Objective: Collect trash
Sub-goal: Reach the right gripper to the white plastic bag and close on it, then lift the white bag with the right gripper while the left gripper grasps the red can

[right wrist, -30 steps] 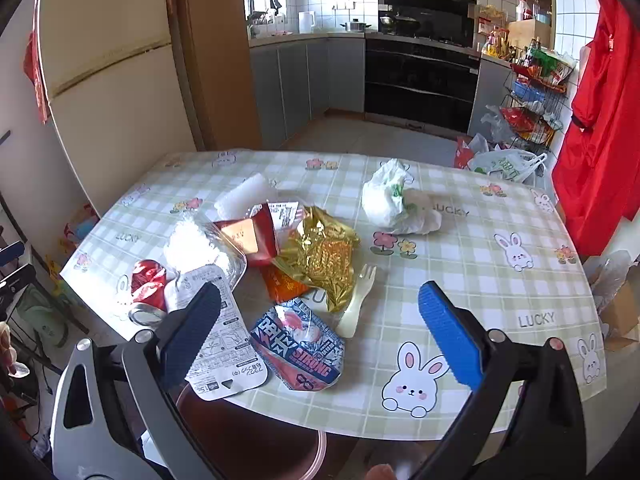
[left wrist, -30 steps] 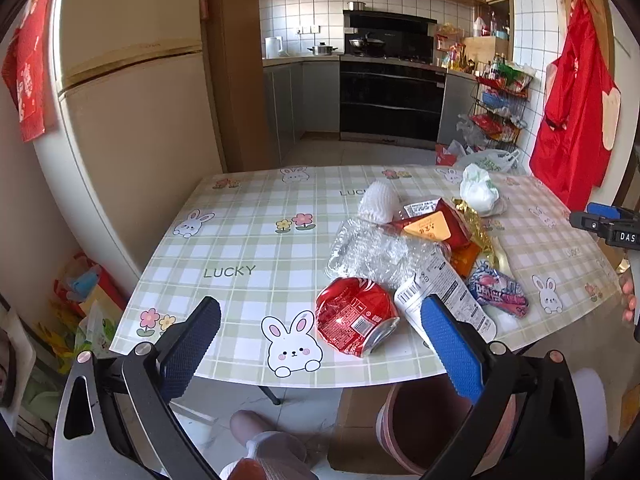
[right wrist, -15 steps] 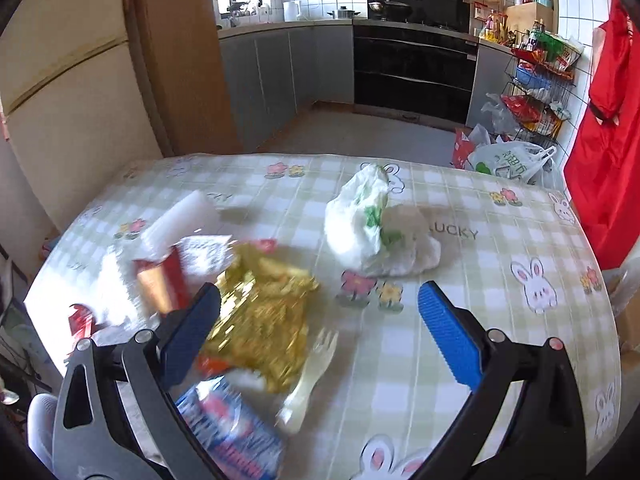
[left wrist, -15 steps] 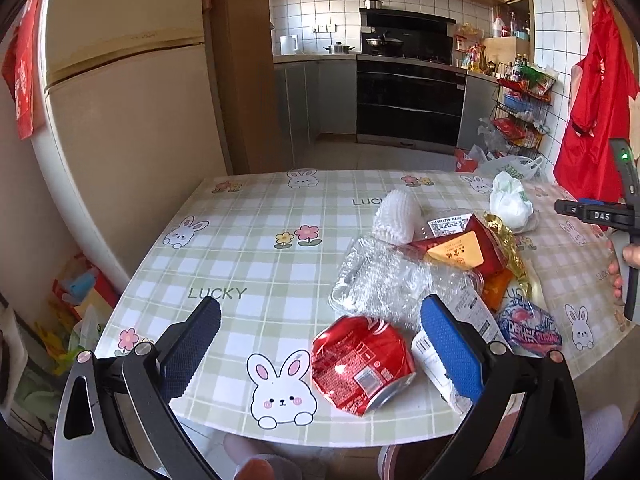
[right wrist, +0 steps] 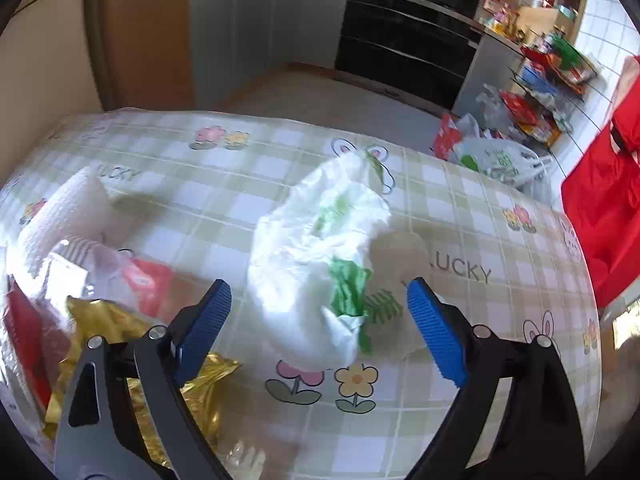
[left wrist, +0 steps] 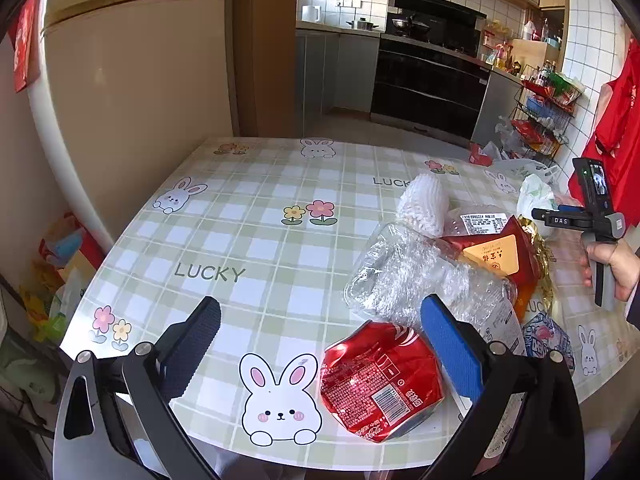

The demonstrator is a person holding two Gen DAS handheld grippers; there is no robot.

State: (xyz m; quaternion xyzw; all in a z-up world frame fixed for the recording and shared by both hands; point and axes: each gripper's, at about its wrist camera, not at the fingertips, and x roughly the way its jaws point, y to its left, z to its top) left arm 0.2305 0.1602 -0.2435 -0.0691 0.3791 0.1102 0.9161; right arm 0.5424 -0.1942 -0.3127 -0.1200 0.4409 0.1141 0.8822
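Right tool (right wrist: 319, 308) closing around crumpled white-green plastic bag (right wrist: 316, 252) on table (right wrist: 460, 392), pads not touching yet. Left tool (left wrist: 320, 344) wide open, empty, above crushed red can (left wrist: 376, 380) near table edge.

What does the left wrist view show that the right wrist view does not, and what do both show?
Only the left wrist view shows the crushed red can lying between the open left tongs, the crumpled clear plastic, and a hand holding the other tool's handle. Only the right wrist view shows the right tongs, jaws closing, with the white and green plastic bag between them but not yet pressed. Both show the checked tablecloth, the white foam net, the gold wrapper and that bag.
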